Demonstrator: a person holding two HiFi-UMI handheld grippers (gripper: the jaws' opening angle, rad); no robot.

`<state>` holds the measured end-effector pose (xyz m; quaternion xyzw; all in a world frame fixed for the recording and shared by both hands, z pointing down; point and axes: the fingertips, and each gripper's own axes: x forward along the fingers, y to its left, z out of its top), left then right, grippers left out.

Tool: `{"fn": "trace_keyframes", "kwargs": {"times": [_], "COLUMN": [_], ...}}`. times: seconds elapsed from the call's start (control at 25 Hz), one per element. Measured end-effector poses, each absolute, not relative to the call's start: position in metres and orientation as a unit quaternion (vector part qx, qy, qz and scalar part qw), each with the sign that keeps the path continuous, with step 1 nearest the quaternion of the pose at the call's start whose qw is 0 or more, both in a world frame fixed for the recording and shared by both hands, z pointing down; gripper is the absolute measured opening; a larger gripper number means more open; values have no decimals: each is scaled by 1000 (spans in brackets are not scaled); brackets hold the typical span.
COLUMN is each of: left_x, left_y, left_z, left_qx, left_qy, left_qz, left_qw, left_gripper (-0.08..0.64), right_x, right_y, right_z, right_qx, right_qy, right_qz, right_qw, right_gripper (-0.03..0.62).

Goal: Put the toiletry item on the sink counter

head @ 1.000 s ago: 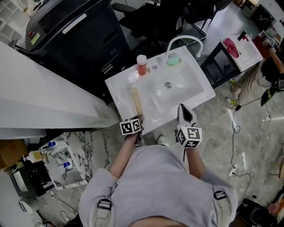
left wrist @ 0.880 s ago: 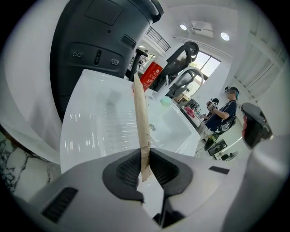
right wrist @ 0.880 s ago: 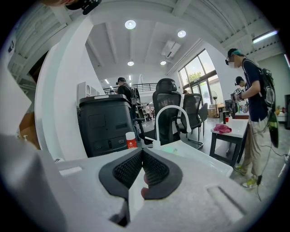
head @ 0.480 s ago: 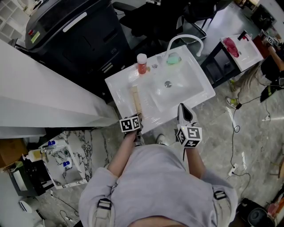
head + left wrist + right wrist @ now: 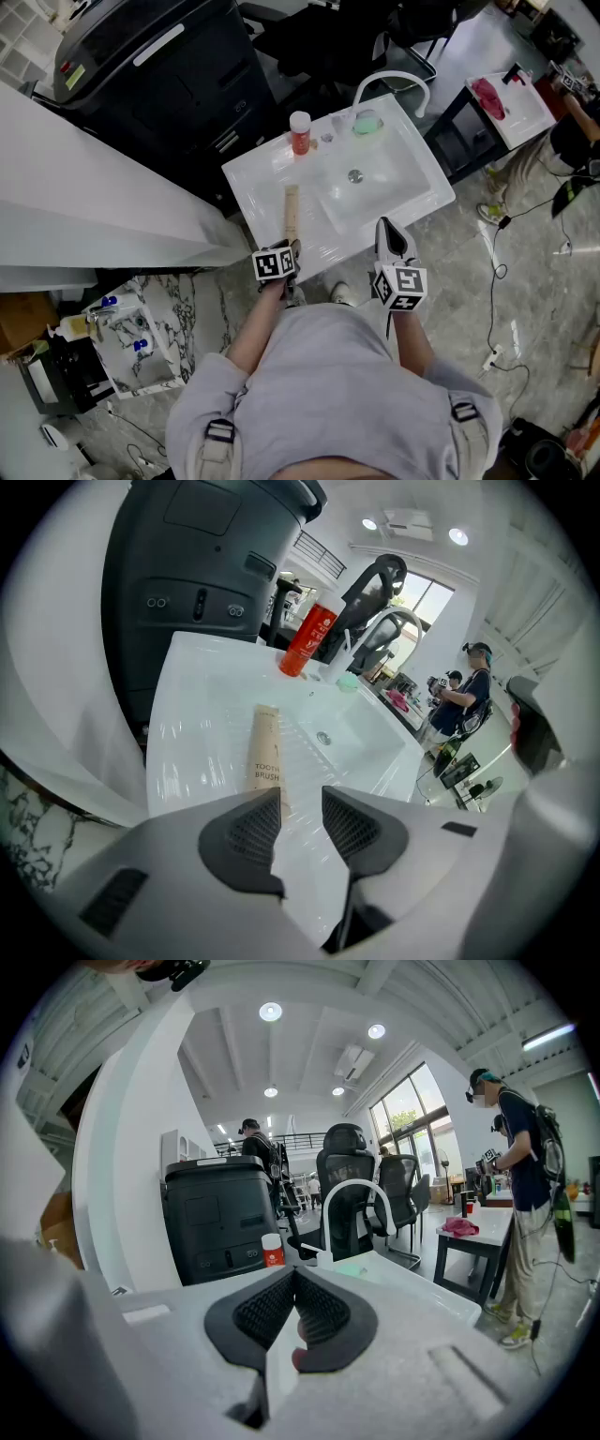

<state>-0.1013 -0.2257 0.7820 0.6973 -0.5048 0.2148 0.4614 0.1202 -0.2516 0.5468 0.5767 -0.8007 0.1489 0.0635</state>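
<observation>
Toothbrush box (image 5: 292,212) lies flat on the white sink worktop (image 5: 258,183), left of the basin (image 5: 366,192). The left gripper (image 5: 300,794) sits at the box's near end; its jaws have just opened wide and grip nothing. The right gripper (image 5: 293,1279) is at the near right, jaws closed and empty. A red bottle (image 5: 299,136) stands at the far edge.

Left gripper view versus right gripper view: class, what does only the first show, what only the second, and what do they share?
Only the left gripper view: the toothbrush box lying flat on the sink counter, the basin drain, and the left gripper, whose jaws have just been opening; the box's near end lies at their gap, unpressed. Only the right gripper view: the right gripper, jaws together. Both: the red bottle, the white faucet and the black cabinet behind the sink.
</observation>
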Motion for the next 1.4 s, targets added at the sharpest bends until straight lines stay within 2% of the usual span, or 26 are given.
{"fn": "trace_keyframes", "kwargs": {"times": [0.32, 0.56, 0.72, 1.4], "left_x": [-101, -106, -108, -117], "left_y": [-226, -229, -231, -235], "left_z": [773, 760, 744, 679], "left_qx": [708, 715, 726, 753], "left_qy": [-507, -521, -527, -562], "left_qz": [221, 225, 221, 193], "left_qw": [439, 408, 382, 284], "left_gripper": [129, 42, 15, 6], "right_x": [118, 116, 115, 117], "right_y": [-250, -247, -245, -243], "right_z": [545, 545, 544, 538], "right_qx": [575, 574, 575, 575], "right_qy": [-802, -803, -803, -803], "right_qz": [148, 146, 146, 148], "right_qw": [63, 63, 63, 51], "right_gripper": [4, 5, 4, 4]}}
